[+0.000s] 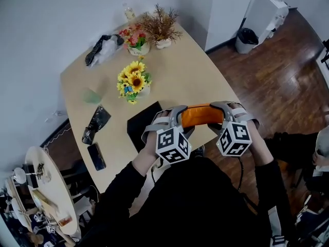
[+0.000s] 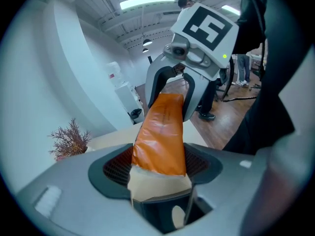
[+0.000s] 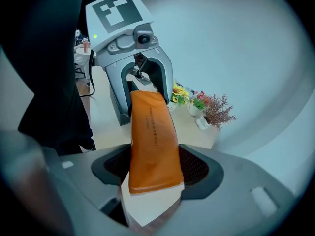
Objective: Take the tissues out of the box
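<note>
Your black sleeves [image 1: 126, 189] fill the bottom of the head view, and just past them sit the two marker cubes [image 1: 173, 144], one on each tool. Between the tools you hold the orange tissue pack [image 1: 201, 116] crosswise and roughly level, in front of your chest at the near edge of the beige table [image 1: 195, 66]. Your left gripper [image 1: 178, 118] is clamped on the pack's left end and your right gripper [image 1: 225, 112] is clamped on its right end. Each gripper view shows the ribbed pads pressed against the pack's two sides, with a pale, paper-like end sticking back past the pads toward the camera. Looking along the pack from either side, you see the opposite tool biting the far end. Whether the pack touches the tabletop you cannot tell.

Just beside your left gripper a black square mat [image 1: 143, 123] lies on the table. Farther out stands a bunch of sunflowers [image 1: 134, 80] in a pale vase. Near the far edge a pot of pink and red flowers [image 1: 136, 39] sits beside a vase of dry brown twigs [image 1: 160, 25]. A black plastic bag [image 1: 103, 48] lies at the far left corner, and a crumpled black wrapper [image 1: 96, 123] and a dark phone [image 1: 96, 156] lie near the left edge. A bin with a black liner [image 1: 247, 39] stands on the wood floor [image 1: 277, 76] beyond the table.
</note>
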`<state>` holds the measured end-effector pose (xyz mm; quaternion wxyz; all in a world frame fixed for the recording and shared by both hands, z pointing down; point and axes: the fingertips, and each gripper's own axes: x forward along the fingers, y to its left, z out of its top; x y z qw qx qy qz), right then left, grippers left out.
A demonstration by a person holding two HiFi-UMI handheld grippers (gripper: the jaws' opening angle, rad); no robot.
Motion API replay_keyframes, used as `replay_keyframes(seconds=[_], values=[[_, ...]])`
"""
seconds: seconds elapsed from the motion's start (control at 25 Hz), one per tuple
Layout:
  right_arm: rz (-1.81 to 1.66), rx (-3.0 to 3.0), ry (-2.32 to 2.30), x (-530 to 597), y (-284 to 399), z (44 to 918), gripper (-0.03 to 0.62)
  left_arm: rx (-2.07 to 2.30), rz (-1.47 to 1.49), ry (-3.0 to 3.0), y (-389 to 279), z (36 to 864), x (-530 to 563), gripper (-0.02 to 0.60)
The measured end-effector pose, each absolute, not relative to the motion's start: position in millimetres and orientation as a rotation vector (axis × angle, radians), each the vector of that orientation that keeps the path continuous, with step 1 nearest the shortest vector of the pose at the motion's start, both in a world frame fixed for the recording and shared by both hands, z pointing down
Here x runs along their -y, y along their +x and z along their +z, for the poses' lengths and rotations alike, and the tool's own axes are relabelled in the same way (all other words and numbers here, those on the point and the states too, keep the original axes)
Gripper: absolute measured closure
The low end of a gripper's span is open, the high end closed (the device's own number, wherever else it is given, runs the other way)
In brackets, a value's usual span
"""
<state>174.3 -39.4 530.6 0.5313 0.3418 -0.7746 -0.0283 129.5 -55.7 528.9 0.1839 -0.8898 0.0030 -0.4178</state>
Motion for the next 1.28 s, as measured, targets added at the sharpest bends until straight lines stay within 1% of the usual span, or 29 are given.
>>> replay_keyframes(seconds=[0.6, 1.28], values=[[-0.004, 1.823, 0.599, 66, 178, 619, 0.295, -0.035, -1.517, -2.485, 130, 622, 77, 0.291], [-0.006, 1.804, 0.491, 63, 181, 654, 0.295, -0.034, -1.671, -2.443, 132, 655, 70, 0.291]])
